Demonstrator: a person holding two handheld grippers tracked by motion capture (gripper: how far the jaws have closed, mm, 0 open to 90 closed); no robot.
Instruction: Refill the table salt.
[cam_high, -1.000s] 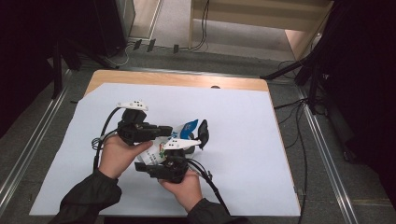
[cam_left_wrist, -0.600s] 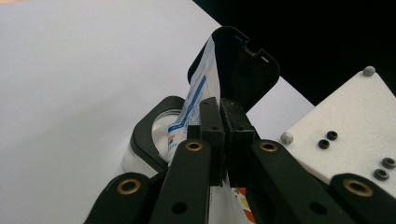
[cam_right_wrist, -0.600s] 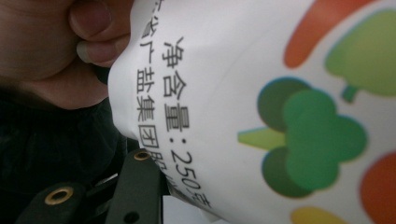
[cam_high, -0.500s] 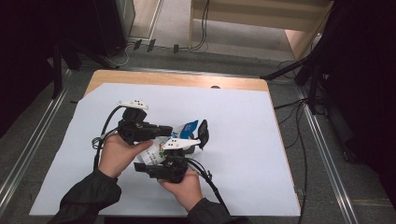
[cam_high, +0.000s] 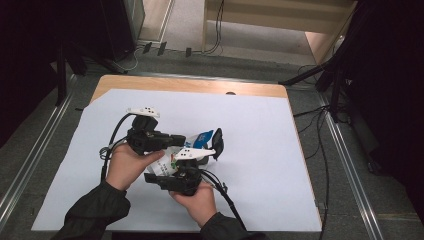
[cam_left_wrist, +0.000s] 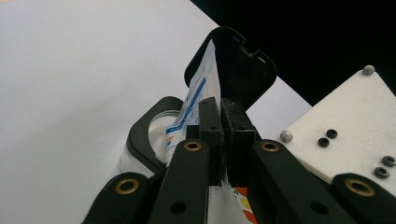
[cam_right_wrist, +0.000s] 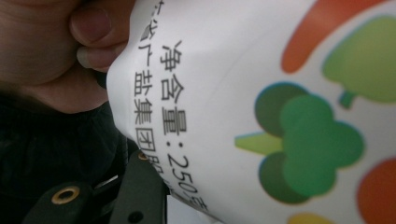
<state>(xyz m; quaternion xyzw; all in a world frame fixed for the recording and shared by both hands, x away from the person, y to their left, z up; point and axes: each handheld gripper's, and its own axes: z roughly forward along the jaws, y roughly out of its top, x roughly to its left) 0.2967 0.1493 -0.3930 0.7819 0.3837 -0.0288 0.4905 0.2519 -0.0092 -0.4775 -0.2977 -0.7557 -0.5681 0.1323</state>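
Left gripper view: the left tongs (cam_left_wrist: 223, 135) are pressed together, pinching the thin edge of a white printed pouch (cam_left_wrist: 198, 100) beside its black flip-cap opening (cam_left_wrist: 236, 63). The right tongs (cam_high: 172, 177) clasp its body (grip unclear). A tug could tear or spill it. Its long axis runs away from the left tongs, spout foremost.

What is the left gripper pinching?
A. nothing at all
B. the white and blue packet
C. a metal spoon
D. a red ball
B, because in the left gripper view the left gripper has its jaws shut tight on the edge of the white and blue packet, next to the packet's open black lid.
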